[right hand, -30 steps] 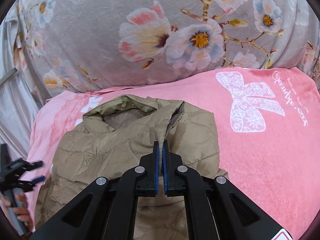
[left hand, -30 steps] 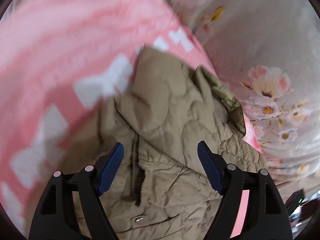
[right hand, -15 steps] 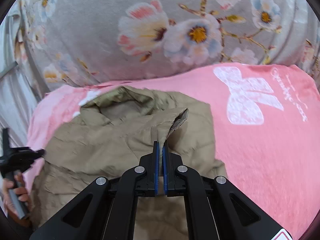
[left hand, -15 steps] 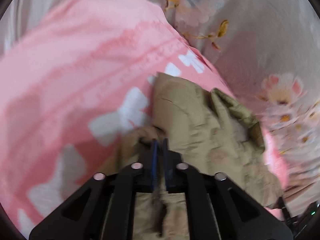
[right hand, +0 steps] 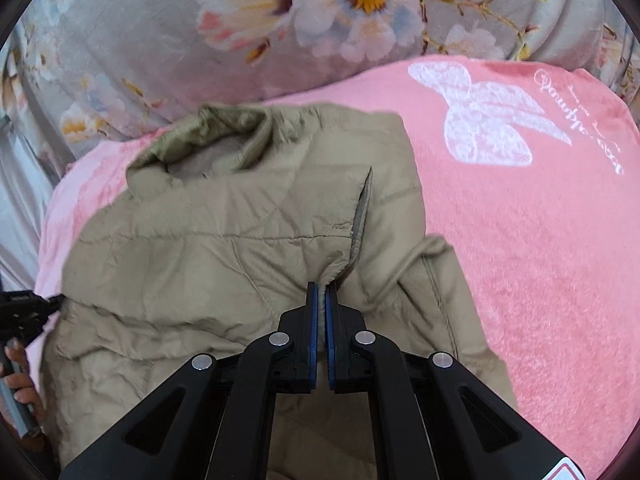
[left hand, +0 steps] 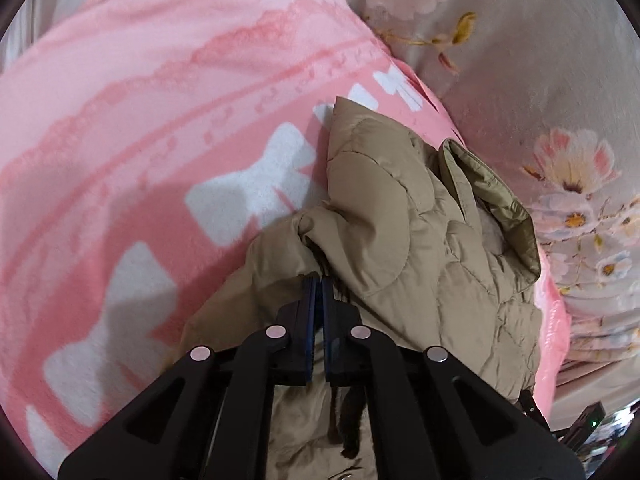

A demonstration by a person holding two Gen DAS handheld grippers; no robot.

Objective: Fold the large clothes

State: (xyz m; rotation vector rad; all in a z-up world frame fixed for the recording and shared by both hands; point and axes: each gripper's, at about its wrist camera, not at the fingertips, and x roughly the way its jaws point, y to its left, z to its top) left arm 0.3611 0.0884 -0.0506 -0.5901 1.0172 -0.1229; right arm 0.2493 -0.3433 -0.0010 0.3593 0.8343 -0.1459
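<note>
Jacket (right hand: 224, 248), tan, quilted, rumpled on pink blanket (right hand: 540, 240), pinched by both grippers' closed fingers (left hand: 309, 292).

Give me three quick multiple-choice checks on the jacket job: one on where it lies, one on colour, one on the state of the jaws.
1. Where does the jacket lie?
A. On the pink blanket
B. On a wooden floor
C. Hanging from a hook

2. What colour is the jacket?
A. Navy
B. Khaki tan
C. White

3. How do the jaws of the left gripper and the right gripper stand?
A. Both wide open
B. Only the right is shut
C. Both shut on jacket fabric

Answers:
1. A: pink blanket shows around the jacket in both wrist views.
2. B: the quilted shell is tan throughout.
3. C: in each view the blue pads meet with a fold of the jacket pinched at their tips.
</note>
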